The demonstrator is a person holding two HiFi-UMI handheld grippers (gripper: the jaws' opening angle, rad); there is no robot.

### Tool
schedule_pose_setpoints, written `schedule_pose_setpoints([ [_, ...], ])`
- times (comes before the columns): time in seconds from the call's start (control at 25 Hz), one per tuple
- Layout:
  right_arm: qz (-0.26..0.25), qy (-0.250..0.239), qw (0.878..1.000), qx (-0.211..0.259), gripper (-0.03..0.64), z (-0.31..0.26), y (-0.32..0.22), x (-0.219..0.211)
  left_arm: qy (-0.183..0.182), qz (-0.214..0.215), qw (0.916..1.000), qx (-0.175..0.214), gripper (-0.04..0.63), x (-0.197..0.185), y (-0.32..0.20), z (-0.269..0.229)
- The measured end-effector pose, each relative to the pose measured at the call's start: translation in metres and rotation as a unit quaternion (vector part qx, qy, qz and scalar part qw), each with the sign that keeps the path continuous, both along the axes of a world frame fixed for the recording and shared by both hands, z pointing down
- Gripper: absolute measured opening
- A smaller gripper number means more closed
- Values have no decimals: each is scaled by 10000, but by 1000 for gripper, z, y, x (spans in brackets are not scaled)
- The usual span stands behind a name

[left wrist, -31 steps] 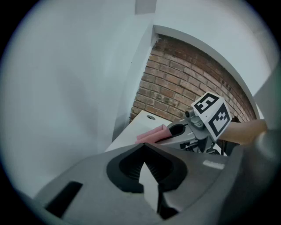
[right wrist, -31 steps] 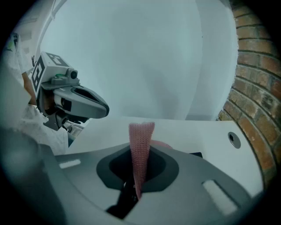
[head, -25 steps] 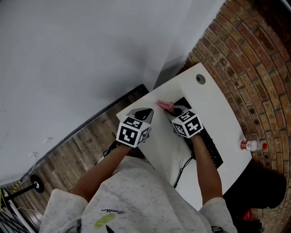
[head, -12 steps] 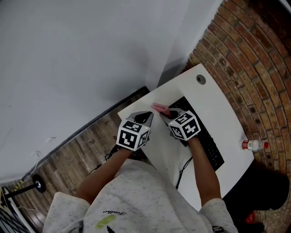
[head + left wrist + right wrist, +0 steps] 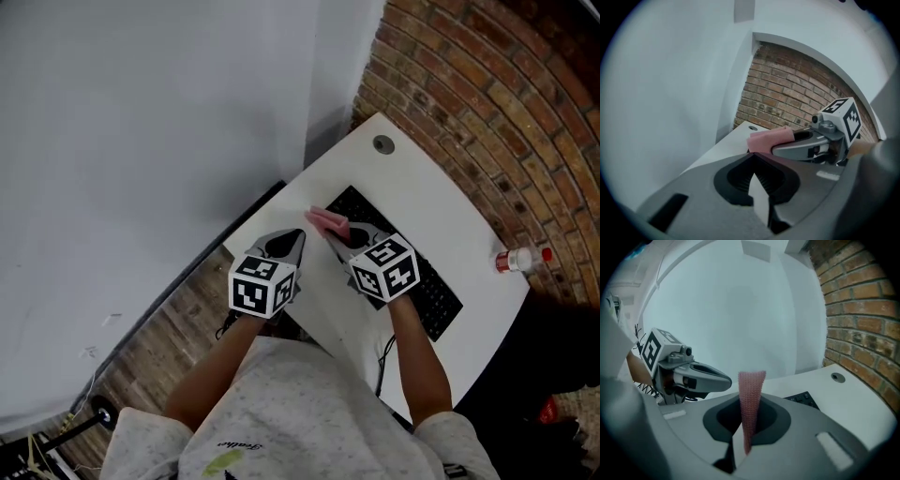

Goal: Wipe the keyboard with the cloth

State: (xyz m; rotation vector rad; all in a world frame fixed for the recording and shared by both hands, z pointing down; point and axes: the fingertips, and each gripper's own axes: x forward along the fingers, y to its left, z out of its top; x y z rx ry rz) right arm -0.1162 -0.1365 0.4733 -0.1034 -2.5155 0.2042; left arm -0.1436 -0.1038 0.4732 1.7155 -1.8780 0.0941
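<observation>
The only container in sight is a small white bottle (image 5: 518, 259) with a red cap. It lies at the desk's (image 5: 450, 216) edge, at about 3 o'clock from the keyboard (image 5: 431, 291) and well apart from it. What it holds cannot be told. A round grommet hole (image 5: 382, 144) sits in the desk at 12 o'clock from the keyboard.

The right gripper (image 5: 341, 234) is clenched on the pink cloth (image 5: 327, 220). In the right gripper view the cloth stands as a narrow upright strip pinched between the two jaws. In the head view it sticks out past the tips toward 10 o'clock, at the keyboard's far-left corner. Whether it touches the keys cannot be told.

The left gripper (image 5: 296, 234) hangs just beside it at 9 o'clock, over the desk's left edge. Its jaws are pressed together with nothing between them. A dark cable (image 5: 382, 352) runs off the keyboard's near end. A brick wall (image 5: 487, 84) lies beyond the desk.

Against half a second ago, the head camera has swung, so the desk sits differently in the picture. More of the keyboard's far end now shows beyond the cloth. Both grippers keep much the same stance, the cloth stays pinched, and the bottle has not moved.
</observation>
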Motion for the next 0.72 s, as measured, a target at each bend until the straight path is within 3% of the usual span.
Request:
schedule_pose_setpoints([
  [0.32,1449,-536,9879,-162,25,-41,-46,86,-111,1026,9945,159,-7,69,-53,-23],
  [0.72,3162,-1041,9427,-203,25,-66,-80,189,-206,2120,9764,364,-8,138,-101,-46],
])
